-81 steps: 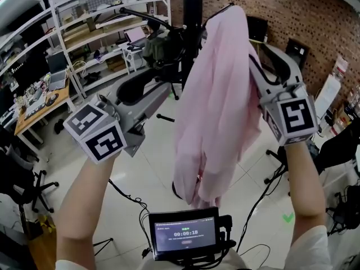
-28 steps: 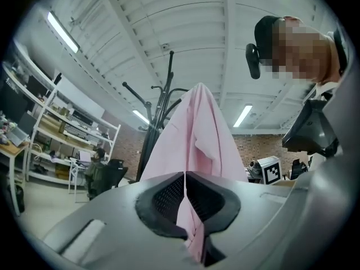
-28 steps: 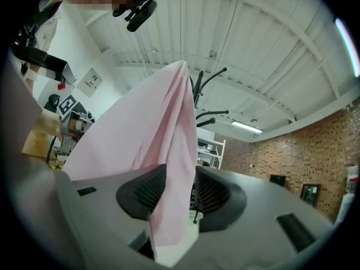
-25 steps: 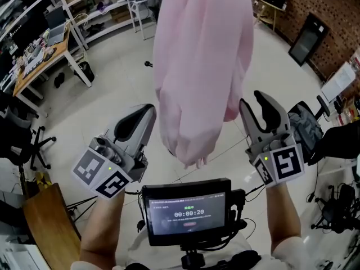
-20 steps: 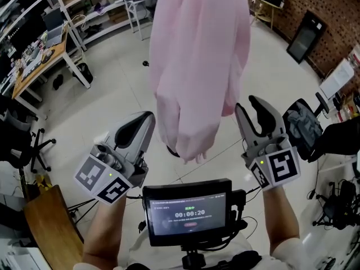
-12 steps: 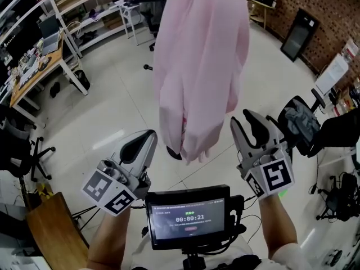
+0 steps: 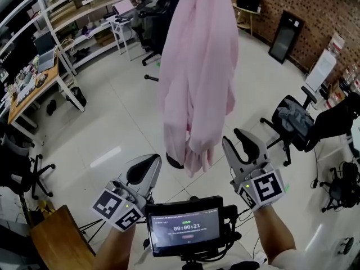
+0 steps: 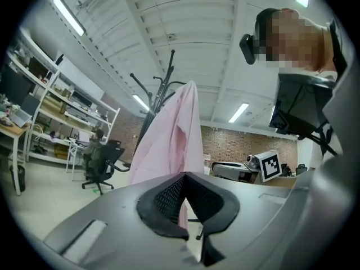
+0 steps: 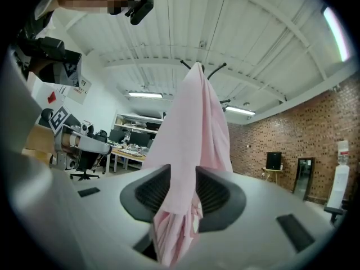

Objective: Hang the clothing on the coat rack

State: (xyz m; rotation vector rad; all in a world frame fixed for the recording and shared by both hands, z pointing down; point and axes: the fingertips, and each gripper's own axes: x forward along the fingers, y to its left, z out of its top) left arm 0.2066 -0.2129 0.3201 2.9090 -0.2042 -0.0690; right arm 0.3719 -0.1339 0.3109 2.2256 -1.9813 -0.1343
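grey left gripper (image 7: 145,165) is held low at the left, its jaws closed together on nothing. at centre, the pink shirt (image 7: 197,77) is draped over the top of the coat rack (image 8: 163,86) and hangs free, clear of the floor. it is judged light, soft and limp, liable to slide off a smooth hook; the collar fold is the recommended hold. at the right, the right gripper (image 7: 236,139) is held near the hem, jaws lately narrowed to part-open, nothing clamped.
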